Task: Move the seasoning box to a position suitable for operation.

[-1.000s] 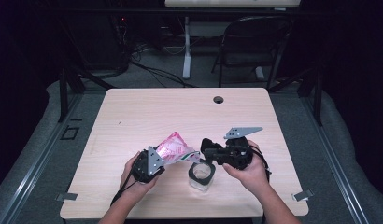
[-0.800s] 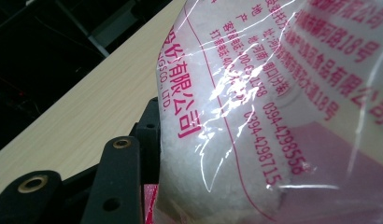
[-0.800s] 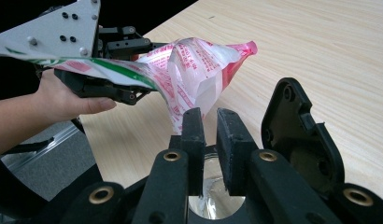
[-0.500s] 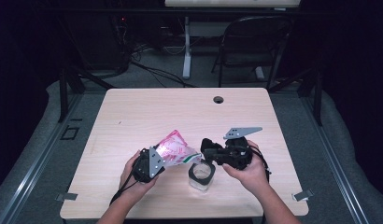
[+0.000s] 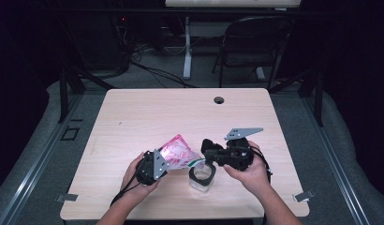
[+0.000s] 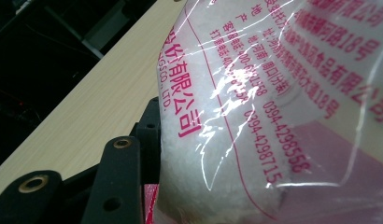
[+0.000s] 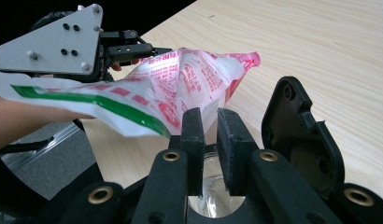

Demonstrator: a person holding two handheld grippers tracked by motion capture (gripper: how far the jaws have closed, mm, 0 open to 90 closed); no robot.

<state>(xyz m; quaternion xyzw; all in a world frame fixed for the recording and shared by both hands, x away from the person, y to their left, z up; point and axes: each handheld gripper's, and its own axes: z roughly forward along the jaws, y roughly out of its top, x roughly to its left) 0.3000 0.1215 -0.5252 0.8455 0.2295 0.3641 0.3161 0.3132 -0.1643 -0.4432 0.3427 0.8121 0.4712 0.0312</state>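
Little has shifted since a second ago: both hands hold their spots. At eight o'clock on the surface (image 5: 134, 117) sits the left gripper (image 5: 150, 166), jaws clamped on the pink-printed bag (image 5: 177, 152), tipped with its green-striped mouth toward three o'clock, over the glass jar (image 5: 201, 177) at six. Right gripper (image 5: 210, 151), at four o'clock, jaws pinching the jar's rim, nearly closed.

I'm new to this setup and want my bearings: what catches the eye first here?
The pink-printed bag of white grains, clamped in the left gripper and tilted toward the clear jar at the table's near edge. The right gripper sits right at the jar's mouth, beside the bag's green-striped end.
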